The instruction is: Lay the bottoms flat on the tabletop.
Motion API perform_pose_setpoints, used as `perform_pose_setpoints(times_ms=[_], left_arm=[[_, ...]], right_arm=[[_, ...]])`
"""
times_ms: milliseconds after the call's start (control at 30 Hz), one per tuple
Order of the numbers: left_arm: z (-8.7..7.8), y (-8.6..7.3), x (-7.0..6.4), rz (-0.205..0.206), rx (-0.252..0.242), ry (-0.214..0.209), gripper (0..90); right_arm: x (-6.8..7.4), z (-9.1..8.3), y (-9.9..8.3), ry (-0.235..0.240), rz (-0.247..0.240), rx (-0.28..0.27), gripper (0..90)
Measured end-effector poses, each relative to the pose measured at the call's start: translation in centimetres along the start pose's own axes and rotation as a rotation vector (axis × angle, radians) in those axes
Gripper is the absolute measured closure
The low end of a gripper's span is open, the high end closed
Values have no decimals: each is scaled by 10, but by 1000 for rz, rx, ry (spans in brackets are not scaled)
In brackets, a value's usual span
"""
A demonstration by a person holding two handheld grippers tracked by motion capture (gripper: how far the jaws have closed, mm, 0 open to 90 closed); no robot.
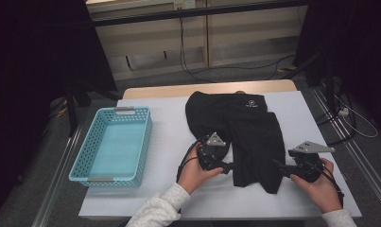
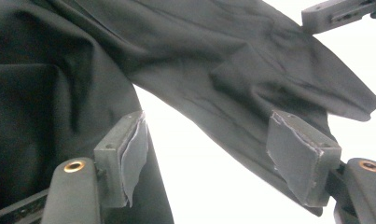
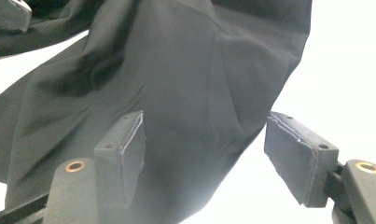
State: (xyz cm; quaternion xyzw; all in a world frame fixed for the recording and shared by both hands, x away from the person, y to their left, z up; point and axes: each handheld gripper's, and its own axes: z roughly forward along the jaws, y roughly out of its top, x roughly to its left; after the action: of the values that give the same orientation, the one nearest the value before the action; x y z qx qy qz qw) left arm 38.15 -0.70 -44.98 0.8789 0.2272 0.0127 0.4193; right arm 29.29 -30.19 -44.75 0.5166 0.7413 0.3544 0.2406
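Note:
A black garment lies crumpled on the white table cover, with a small white logo near its far edge. My left gripper rests at the garment's near left edge, jaws pointing right and open. My right gripper sits at the near right edge, jaws pointing left and open. In the left gripper view the open gripper straddles a fold of the cloth, with white table showing between the pads. In the right gripper view the open gripper stands over the cloth's lower corner.
A light blue perforated basket with nothing in it stands at the table's left side. The table's wooden far edge shows beyond the cover. Cables trail on the floor behind, and dark stands flank both sides.

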Motion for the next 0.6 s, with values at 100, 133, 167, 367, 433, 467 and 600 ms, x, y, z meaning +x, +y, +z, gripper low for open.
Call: perform_pose_setpoints(times_ms=[100, 133, 167, 367, 433, 467, 600], left_arm=[[8, -1, -3, 7, 11, -6, 332], [11, -2, -3, 15, 17, 2, 339], [13, -3, -4, 15, 28, 4, 353], [13, -3, -9, 22, 43, 16, 505], [12, -2, -12, 13, 59, 8, 595], [12, -2, -13, 4, 63, -4, 653], [13, -2, -14, -57, 87, -49, 820]], right_arm=[[-1, -2, -3, -7, -1, 8, 298], [-1, -3, -4, -7, 0, 9, 298], [-2, -4, -5, -13, 1, 7, 299], [-3, -7, -8, -15, 2, 13, 314], [-4, -7, -10, -15, 1, 24, 333], [-4, -6, -10, -14, 2, 33, 342], [-4, -6, -11, -7, 5, 38, 404]])
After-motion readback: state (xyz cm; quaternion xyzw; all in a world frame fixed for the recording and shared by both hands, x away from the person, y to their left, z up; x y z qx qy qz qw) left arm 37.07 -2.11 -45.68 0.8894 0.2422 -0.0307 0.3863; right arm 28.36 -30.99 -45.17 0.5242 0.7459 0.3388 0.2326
